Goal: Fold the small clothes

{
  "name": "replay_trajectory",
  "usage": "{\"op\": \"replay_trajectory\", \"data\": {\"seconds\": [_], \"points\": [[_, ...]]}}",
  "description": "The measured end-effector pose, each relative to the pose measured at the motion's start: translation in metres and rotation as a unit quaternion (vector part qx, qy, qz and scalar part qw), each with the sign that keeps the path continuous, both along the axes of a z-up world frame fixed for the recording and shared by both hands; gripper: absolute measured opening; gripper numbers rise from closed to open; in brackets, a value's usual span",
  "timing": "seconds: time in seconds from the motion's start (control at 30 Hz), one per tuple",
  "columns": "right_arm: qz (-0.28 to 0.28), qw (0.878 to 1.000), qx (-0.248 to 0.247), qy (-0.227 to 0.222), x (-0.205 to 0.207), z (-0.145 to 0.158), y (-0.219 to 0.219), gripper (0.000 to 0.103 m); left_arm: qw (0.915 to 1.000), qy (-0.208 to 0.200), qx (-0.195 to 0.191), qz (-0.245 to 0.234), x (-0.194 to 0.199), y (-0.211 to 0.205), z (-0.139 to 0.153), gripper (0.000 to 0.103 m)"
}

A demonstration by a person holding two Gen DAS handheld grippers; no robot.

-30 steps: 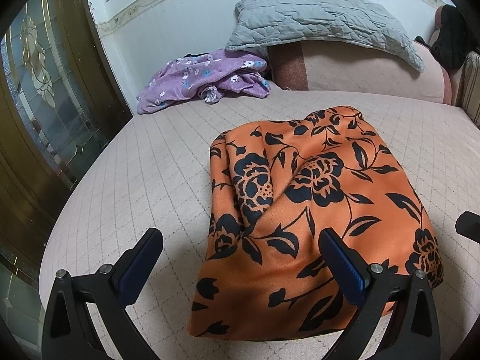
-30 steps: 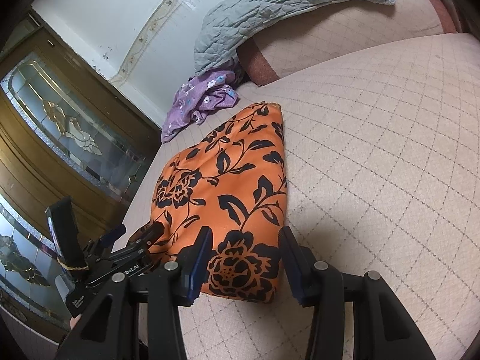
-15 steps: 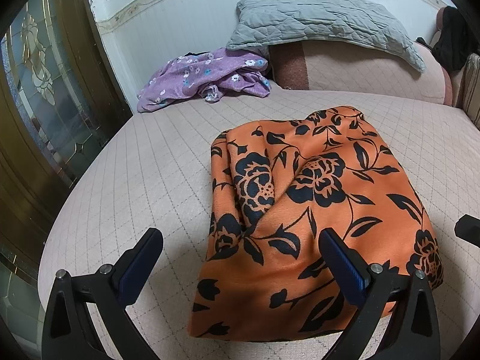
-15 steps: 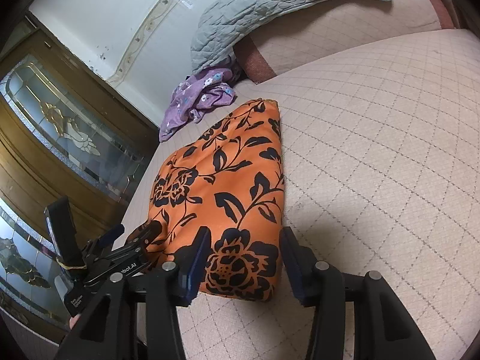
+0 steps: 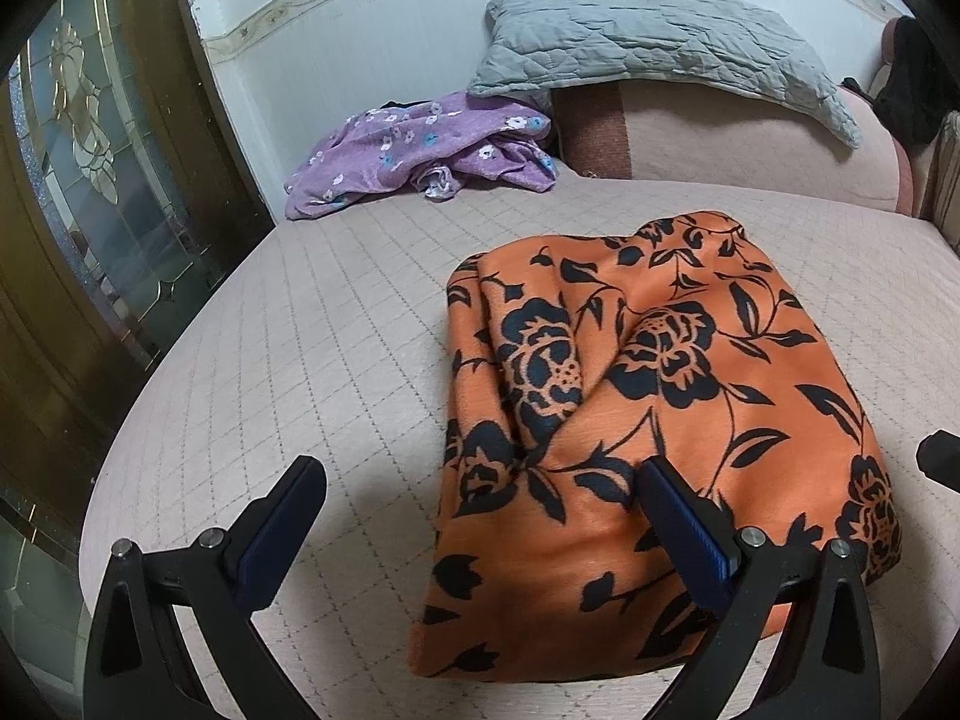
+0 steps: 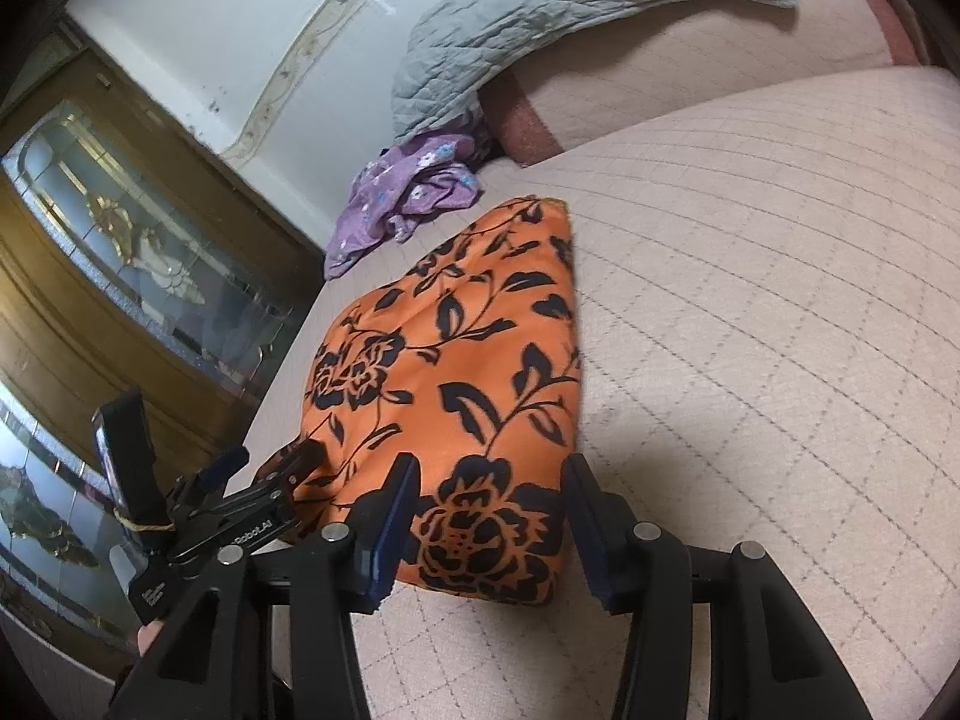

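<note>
1. Quilted bed cover (image 5: pixel 312 324) stretches bare to the left of the folded orange garment (image 5: pixel 648 396) as far as the mattress edge by the glazed wooden door (image 5: pixel 90 180), and in the right wrist view a wide bare stretch (image 6: pixel 780 330) lies on the garment's other side.
2. At the far end sit a crumpled purple floral cloth (image 5: pixel 420 150), a grey pillow (image 5: pixel 648 42) and the padded headboard (image 5: pixel 750 144), all well apart from the garment.
3. The garment lies flat near the bed's near edge, its long axis running from the grippers towards the headboard, the narrower end farthest away.
4. The left gripper (image 5: pixel 480 516) has its jaws spread wide, holding nothing; its right finger hangs over the garment's near part.
5. The right gripper (image 6: pixel 489 516) has its jaws parted, straddling the garment's near corner (image 6: pixel 486 534) without pressing it.
</note>
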State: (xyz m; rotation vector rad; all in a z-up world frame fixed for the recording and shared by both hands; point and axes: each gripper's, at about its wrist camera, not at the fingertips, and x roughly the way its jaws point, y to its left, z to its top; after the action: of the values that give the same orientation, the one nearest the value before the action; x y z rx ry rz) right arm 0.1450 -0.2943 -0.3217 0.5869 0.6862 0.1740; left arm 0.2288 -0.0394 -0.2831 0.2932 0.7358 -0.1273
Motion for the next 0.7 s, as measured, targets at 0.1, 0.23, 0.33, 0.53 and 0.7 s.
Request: {"op": "replay_trajectory", "data": {"seconds": [0.1,0.23,0.33,0.53,0.7], "points": [[0.017,1.0,-0.011,-0.003,0.005,0.001,0.008,0.052,1.0,0.002,0.0,0.001,0.002,0.004,-0.001,0.103],[0.032,0.999,-0.015,0.01,0.022,-0.008,0.017,0.051,1.0,0.004,0.003,0.0,0.003,0.006,-0.005,0.103],[0.038,0.998,-0.034,0.026,0.034,-0.018,0.024,0.052,0.9999,0.009,0.011,-0.007,0.006,0.006,-0.012,0.103],[0.039,0.998,-0.043,0.029,0.039,-0.017,0.026,0.052,0.9998,0.012,0.008,-0.01,0.007,0.006,-0.015,0.103],[0.034,0.999,-0.012,0.037,0.038,-0.014,0.018,0.052,0.9998,0.011,0.01,-0.011,0.007,0.005,-0.015,0.103]]}}
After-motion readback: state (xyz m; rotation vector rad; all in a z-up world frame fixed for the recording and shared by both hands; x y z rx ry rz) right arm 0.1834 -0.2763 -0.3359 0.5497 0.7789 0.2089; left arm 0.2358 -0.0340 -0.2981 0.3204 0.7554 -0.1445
